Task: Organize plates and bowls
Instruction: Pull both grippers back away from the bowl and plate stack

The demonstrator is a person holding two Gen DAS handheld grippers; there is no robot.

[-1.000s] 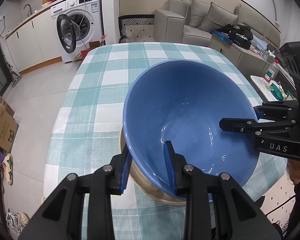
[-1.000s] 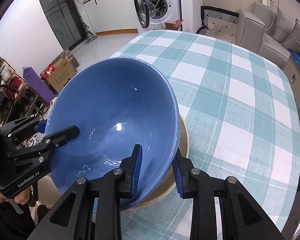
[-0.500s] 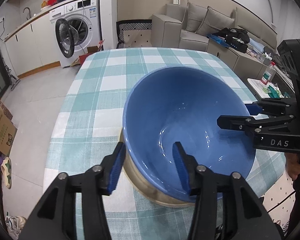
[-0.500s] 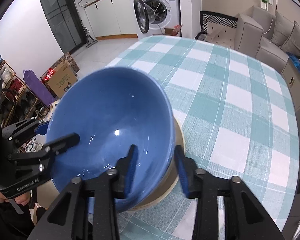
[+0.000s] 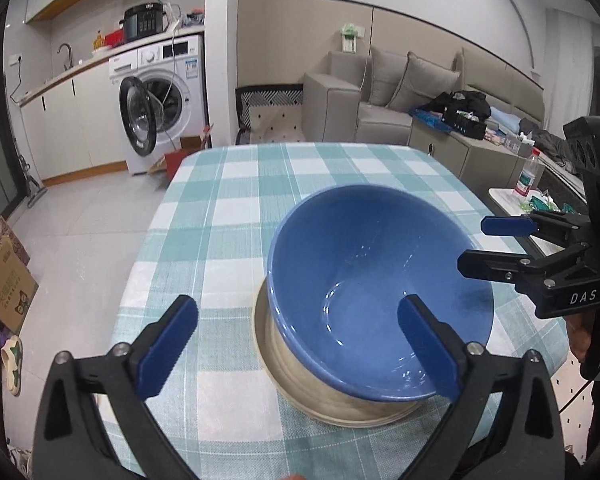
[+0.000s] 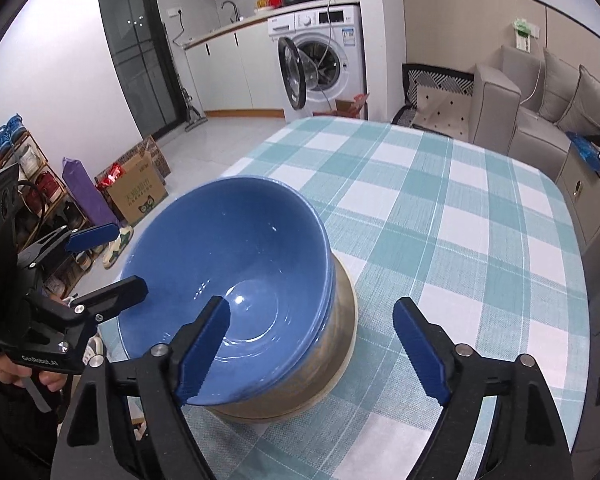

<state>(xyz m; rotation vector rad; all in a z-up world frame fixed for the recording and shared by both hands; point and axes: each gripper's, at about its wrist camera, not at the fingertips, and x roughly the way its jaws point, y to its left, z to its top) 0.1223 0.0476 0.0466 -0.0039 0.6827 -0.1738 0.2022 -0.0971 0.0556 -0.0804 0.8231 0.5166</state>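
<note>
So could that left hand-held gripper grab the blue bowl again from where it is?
Probably yes: the left hand-held gripper has just opened wide, its fingers straddle the blue bowl's near rim, and nothing blocks it.

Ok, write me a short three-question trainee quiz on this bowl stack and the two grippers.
1. True or false: the blue bowl sits nested in the beige bowl.
2. Multiple choice: the left gripper is A) shut on the rim, B) open, with one finger over the bowl's inside and one outside it, C) out of view.
3. Fill in: both bowls stand on a table with a ____ tablecloth.

Key: 1 true; 2 B, its jaws have just been opening, like those of the right gripper, and neither presses the rim; 3 checked.
</note>
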